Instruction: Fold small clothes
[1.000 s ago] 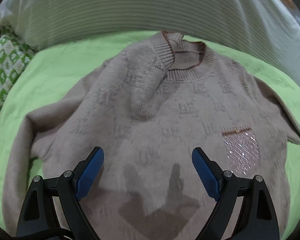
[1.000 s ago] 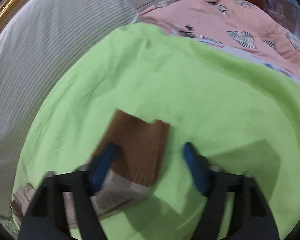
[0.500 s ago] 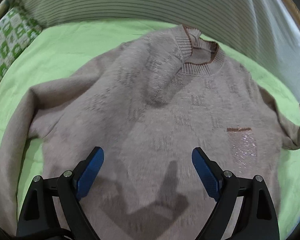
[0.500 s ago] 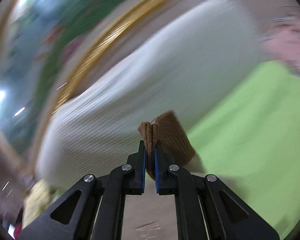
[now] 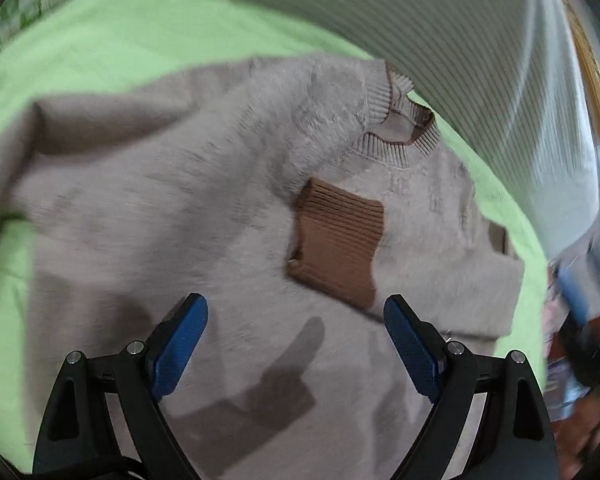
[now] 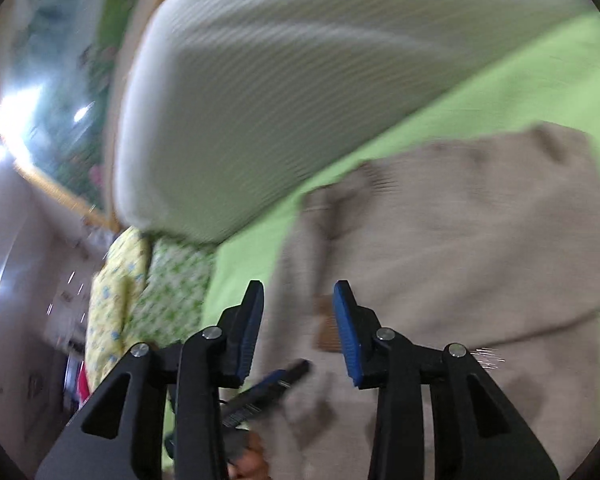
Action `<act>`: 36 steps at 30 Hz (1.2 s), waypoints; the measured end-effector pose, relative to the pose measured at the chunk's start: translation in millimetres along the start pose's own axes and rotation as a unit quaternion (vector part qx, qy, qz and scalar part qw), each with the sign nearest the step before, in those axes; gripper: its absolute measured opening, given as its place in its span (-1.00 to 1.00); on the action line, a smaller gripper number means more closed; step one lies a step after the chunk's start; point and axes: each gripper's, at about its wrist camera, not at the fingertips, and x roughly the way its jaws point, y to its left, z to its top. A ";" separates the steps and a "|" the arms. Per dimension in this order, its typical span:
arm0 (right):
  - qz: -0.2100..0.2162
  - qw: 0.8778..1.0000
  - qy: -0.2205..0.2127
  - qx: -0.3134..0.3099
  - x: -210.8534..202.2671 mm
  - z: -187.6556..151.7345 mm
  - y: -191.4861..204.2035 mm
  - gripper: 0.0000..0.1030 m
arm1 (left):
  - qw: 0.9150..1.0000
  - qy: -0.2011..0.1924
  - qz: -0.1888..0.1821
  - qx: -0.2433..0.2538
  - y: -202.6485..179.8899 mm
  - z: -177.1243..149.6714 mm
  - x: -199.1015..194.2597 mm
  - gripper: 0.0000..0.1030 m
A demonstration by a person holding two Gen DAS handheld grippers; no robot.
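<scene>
- Left wrist view: the left gripper (image 5: 296,316) hangs wide open over the beige sweater (image 5: 180,220) and holds nothing.
- The sweater lies spread on the green sheet (image 5: 120,36), collar (image 5: 400,128) far ahead and to the right of the gripper.
- The brown cuff (image 5: 338,244) rests on the sweater's chest, just ahead of the gripper, nearer its right finger.
- A white striped pillow (image 5: 440,28) lies beyond the collar.
- Right wrist view: the right gripper (image 6: 298,316) is partly open with nothing between its fingers.
- The sweater (image 6: 460,248) lies ahead and right of it on the sheet (image 6: 540,80).
- The pillow (image 6: 260,100) is ahead, with patterned cushions (image 6: 156,288) to the left.
- This view is blurred.
</scene>
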 end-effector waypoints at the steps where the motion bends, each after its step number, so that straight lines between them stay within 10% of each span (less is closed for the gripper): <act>1: -0.013 1.000 -0.008 0.011 -6.8 10.5 -11.8 -0.27 | 1.000 0.006 -0.002 -0.006 -1.8 2.3 6.5 0.76; 6: -0.062 0.996 -0.041 0.045 -36.6 16.6 -51.9 -0.27 | 1.000 -0.004 0.019 0.013 -34.6 24.7 45.7 0.61; 10: -0.092 0.992 -0.062 0.057 -46.5 17.4 -69.7 -0.27 | 0.999 0.001 -0.016 0.052 -54.1 30.8 52.4 -0.93; 15: -0.110 0.988 -0.082 0.064 -56.9 24.1 -82.7 -0.27 | 0.993 -0.074 -0.058 0.075 -49.4 27.6 -13.0 -0.93; 20: -0.134 0.986 -0.086 0.043 -53.1 34.6 -87.3 -0.10 | 0.990 -0.133 -0.026 0.044 7.0 23.6 -70.4 -0.94; 36: -0.220 0.972 0.056 -0.063 72.0 62.7 -115.7 0.09 | 0.995 -0.100 -0.010 0.018 45.9 -1.8 -65.7 -0.93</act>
